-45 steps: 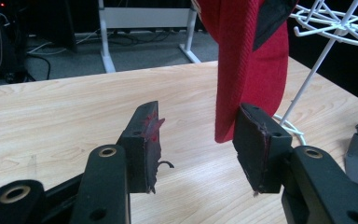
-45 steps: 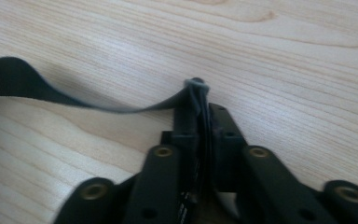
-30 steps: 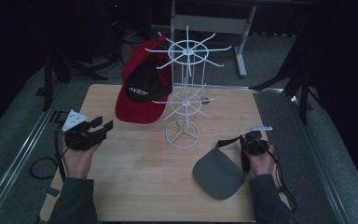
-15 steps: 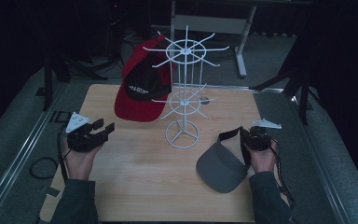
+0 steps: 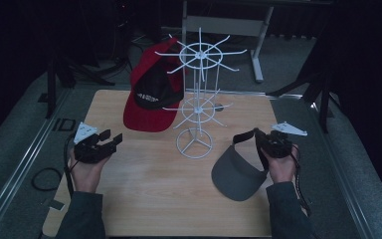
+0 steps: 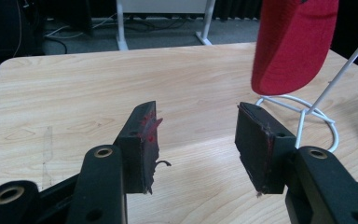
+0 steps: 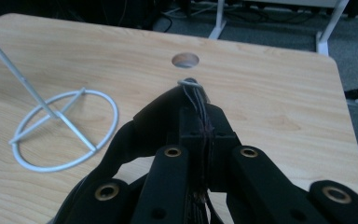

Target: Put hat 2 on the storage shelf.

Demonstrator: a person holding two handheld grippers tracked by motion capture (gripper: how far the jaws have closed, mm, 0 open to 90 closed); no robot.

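- Two hand-held grippers sit low in the high view, one at each side of a light wooden table [image 5: 144,194].
- Right gripper [image 5: 256,138], at the right middle of that view, has its jaws pressed together on the strap of a grey visor [image 5: 238,172]; the right gripper view shows the band [image 7: 196,100] pinched between the closed pads.
- Grey visor's brim hangs toward the lower centre of the high view, just right of the rack's base and over the tabletop; whether its edge touches the wood cannot be told.
- Left gripper [image 5: 113,140], at the left middle of the high view, has its jaws apart with nothing between them; they have just been opening a little wider. In the left gripper view its pads [image 6: 145,140] are worn, with red marks, and bare wood lies beyond them.
- White wire display rack [image 5: 199,94] stands upright at the centre of the table, on a ring base [image 5: 195,143].
- Red and black cap [image 5: 151,97] hangs on the rack's left side in the upper centre of the high view; its red brim [image 6: 292,44] shows at the upper right of the left gripper view.
- Round hole [image 7: 185,59] in the tabletop shows at the top centre of the right gripper view.
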